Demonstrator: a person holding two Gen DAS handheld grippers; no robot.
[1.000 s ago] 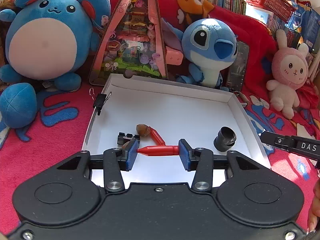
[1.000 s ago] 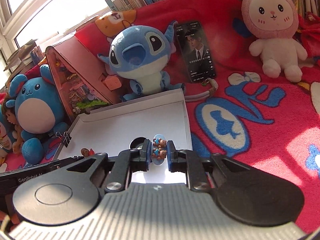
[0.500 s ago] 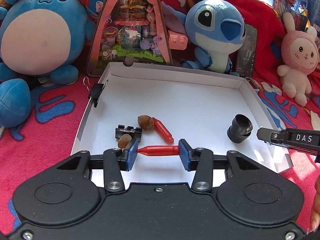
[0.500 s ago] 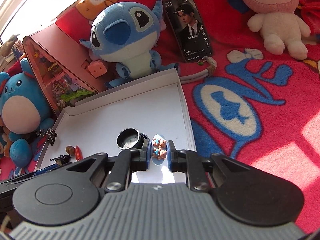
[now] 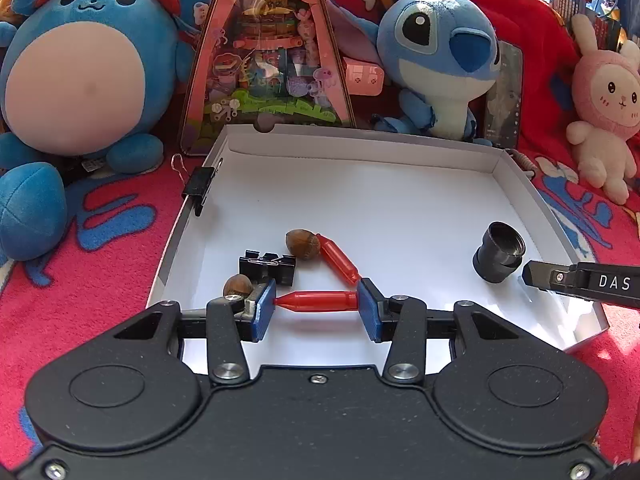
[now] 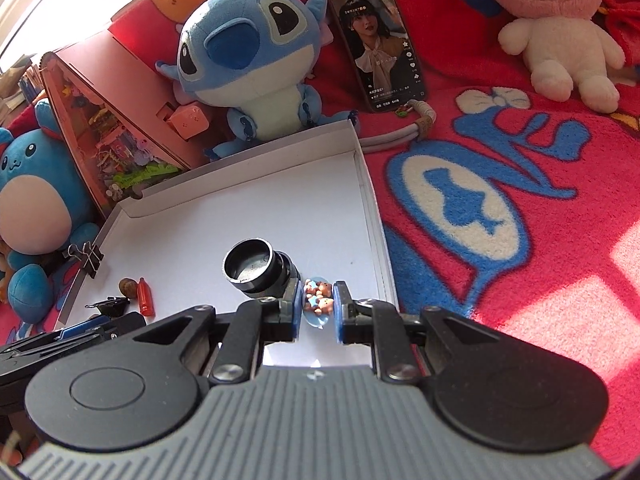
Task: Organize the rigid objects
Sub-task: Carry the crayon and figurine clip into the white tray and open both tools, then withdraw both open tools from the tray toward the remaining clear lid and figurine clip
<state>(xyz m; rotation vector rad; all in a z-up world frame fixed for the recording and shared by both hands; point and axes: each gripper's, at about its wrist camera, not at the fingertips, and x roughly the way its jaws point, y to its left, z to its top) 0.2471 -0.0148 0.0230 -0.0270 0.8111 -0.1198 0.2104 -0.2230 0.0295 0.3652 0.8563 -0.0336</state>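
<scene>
Judging from how things lie, the sorting is well under way but not finished. Inside the white box [image 5: 360, 200], which lies on a red blanket [image 6: 520, 240], several small items already rest on the floor of it: a black lens cap [image 5: 498, 252] near the right wall, two binder clips lying side by side [image 5: 267, 266], two acorns [image 5: 303, 243], and one red capsule [image 5: 339, 258] lying loose just beside the farther acorn. Another black clip [image 5: 199, 186] is fixed on the left wall of the box. The left gripper [image 5: 316, 302] has its jaws pinching a second red capsule [image 5: 318, 301] by its two ends, crosswise, low over the near part of the box, close to the other capsule and the clips. The right gripper [image 6: 316, 304] has its jaws pressed on a small bear figurine [image 6: 318, 300] with a pale blue base, and it holds this just beside the lens cap, near the right wall of the box. Both held pieces are above the box floor or very near it; I cannot tell if they touch it. What is left, I think, is to let go of these two pieces. No more loose rigid objects show on the blanket around the box, only plush toys and a phone [image 6: 378, 44].
</scene>
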